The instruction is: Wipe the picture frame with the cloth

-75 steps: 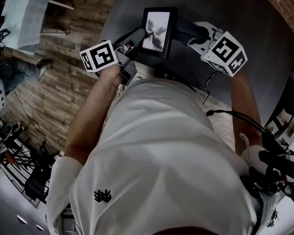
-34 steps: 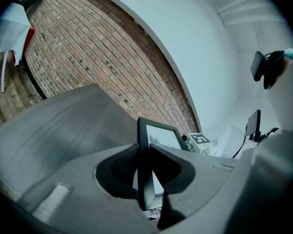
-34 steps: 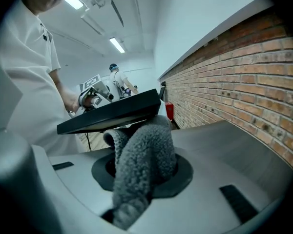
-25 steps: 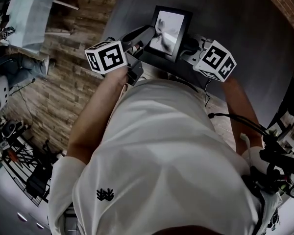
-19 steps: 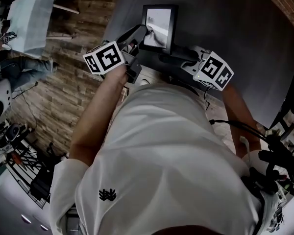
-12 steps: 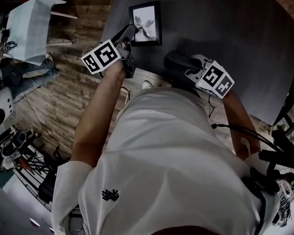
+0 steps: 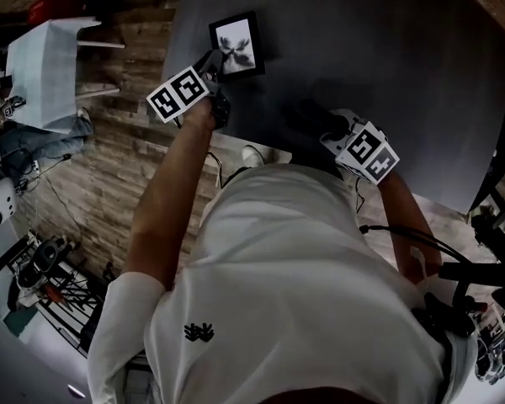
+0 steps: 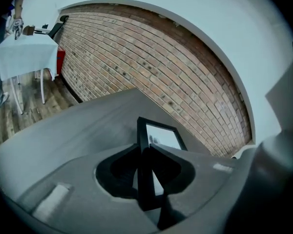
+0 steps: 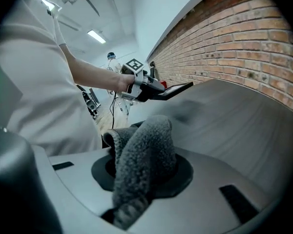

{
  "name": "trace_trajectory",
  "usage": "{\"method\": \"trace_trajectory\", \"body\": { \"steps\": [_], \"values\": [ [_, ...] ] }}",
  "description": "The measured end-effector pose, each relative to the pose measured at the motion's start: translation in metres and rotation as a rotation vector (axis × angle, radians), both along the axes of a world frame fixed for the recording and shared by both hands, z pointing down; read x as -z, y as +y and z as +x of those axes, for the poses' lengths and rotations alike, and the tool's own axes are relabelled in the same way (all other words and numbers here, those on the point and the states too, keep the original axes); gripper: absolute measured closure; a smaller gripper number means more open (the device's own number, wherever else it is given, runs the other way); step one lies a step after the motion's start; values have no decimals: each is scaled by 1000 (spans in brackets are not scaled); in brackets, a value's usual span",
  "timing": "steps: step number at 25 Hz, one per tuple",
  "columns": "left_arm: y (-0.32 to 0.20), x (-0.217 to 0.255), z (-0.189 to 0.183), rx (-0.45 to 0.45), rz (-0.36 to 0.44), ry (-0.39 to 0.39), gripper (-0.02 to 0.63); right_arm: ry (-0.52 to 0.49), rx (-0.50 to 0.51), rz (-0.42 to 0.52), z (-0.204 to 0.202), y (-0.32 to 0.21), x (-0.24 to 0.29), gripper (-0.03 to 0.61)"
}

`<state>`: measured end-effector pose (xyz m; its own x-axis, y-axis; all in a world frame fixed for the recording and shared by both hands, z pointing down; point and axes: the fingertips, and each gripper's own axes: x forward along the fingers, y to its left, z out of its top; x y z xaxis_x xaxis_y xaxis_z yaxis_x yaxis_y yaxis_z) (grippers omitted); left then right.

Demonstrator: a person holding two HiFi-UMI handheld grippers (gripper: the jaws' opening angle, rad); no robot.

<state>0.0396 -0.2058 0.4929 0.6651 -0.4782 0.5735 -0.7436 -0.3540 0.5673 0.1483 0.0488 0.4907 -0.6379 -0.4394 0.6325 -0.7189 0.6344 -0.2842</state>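
The left gripper [image 8: 145, 150] was closed on the picture frame [image 7: 236, 44]. One jaw was pressed against each side of the frame's black border near its lower left corner, with no gap visible between jaws and frame. The frame was a dark-bordered rectangle with a pale picture under the glass. It was held over the near left corner of the grey counter [image 7: 387, 49], picture side up and tilted. In the right gripper view the frame appeared clear of the counter surface, with a soft shadow beneath it. The right gripper [image 9: 144, 169] was closed on the cloth [image 9: 146, 145], a thick grey pile fabric bunched between the jaws. A folded hump of cloth stood above the jaws and a tail hung below them. This gripper was positioned near the front edge of the counter, close to the person's white shirt [image 7: 303, 276]. The cloth was well apart from the frame and did not touch it. A brick wall [image 8: 151, 67] ran behind the counter. A small white table [image 7: 42, 70] stood on the wooden floor [image 7: 109, 183] to the left.
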Motion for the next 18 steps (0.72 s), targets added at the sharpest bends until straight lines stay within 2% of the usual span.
{"method": "trace_trajectory", "body": {
  "steps": [4, 10, 18],
  "values": [
    [-13, -27, 19, -5, -16, -44, 537, -1, -24, -17, 15, -1, -9, 488],
    [-44, -71, 28, -5, -29, -124, 537, -21, -50, -75, 18, -5, -32, 489],
    [-65, -93, 40, -4, -24, -173, 535, -54, -75, -117, 21, -6, -47, 489]
  ]
}}
